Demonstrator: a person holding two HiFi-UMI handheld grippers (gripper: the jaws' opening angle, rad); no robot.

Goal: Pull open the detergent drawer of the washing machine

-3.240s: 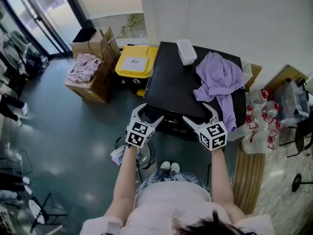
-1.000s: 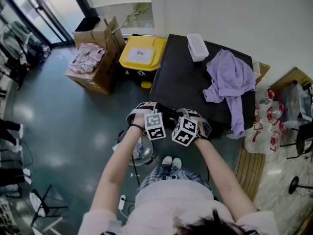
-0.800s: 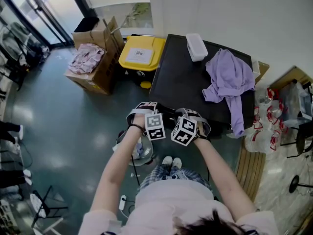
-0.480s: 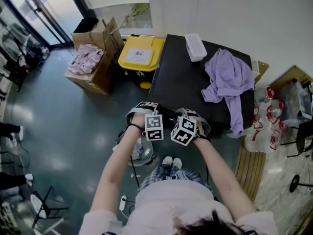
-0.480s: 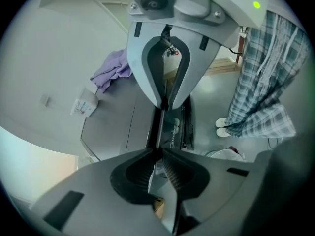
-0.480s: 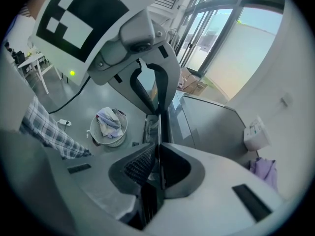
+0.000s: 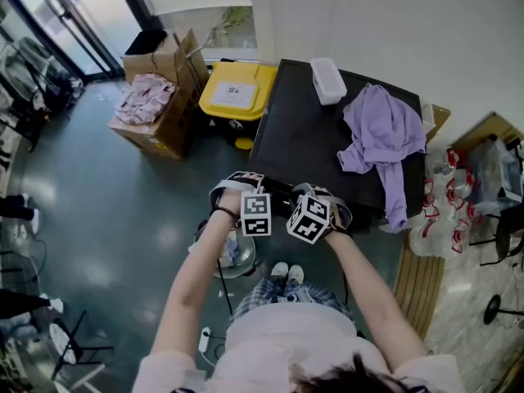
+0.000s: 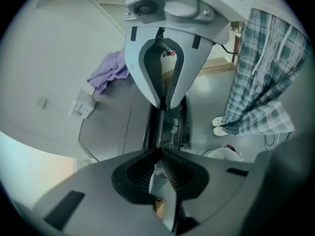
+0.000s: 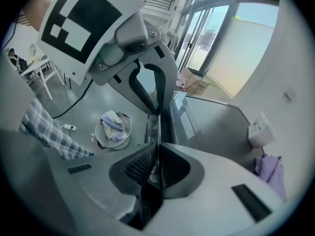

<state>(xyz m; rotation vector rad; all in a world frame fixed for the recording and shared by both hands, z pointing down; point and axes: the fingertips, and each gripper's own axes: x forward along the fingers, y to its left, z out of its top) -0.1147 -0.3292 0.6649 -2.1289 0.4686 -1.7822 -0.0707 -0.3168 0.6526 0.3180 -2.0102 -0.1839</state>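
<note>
The washing machine (image 7: 311, 142) is a black-topped box, and both grippers hang side by side just off its near front edge. Its front panel (image 8: 170, 132) shows as a narrow dark strip; I cannot make out the detergent drawer on it. My left gripper (image 7: 237, 184) (image 8: 157, 152) has just been closing, and its tips now meet with nothing between them. My right gripper (image 7: 323, 195) (image 9: 157, 149) has also been closing and stands shut, empty. Each gripper view shows the other gripper close above, tip near tip.
A purple garment (image 7: 381, 133) and a white box (image 7: 329, 80) lie on the machine's top. A yellow bin (image 7: 233, 95) and cardboard boxes (image 7: 160, 97) stand to its left. A basket of laundry (image 9: 114, 129) sits on the floor by the person's feet (image 7: 285, 273). Wrapped bottles (image 7: 446, 195) are at the right.
Earlier the grippers were spread apart with open jaws at the machine's front edge; now they sit close together. Over the last second the left gripper has rolled slightly.
</note>
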